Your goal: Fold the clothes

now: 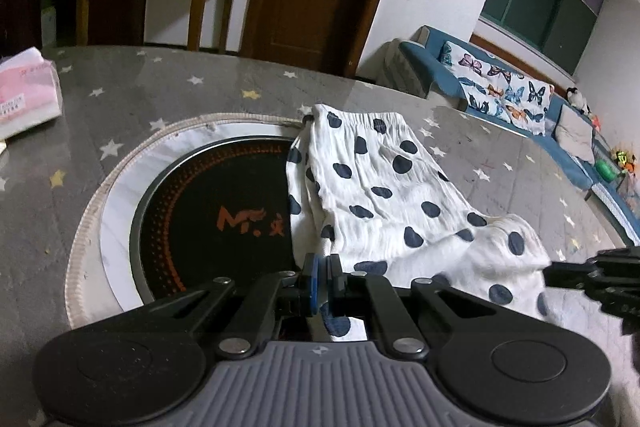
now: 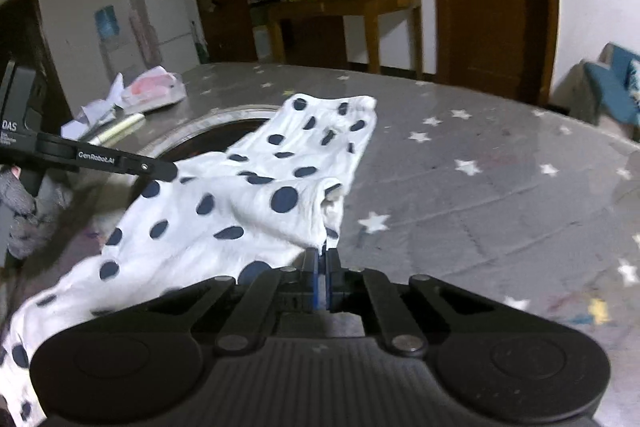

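the dotted garment (image 1: 384, 195) lies on the starred table (image 1: 160, 95), long axis running away from both grippers, waistband far. left gripper (image 1: 323, 291) pinches its near edge; right gripper (image 2: 322, 259) is pressed together, seemingly on a fold, tilted downward.

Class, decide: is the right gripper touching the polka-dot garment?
Touching. The right wrist view shows the right gripper shut on the polka-dot garment's edge.

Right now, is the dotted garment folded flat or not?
Not flat: the dotted garment lies bunched on the table, its near edge pinched in the right claw.
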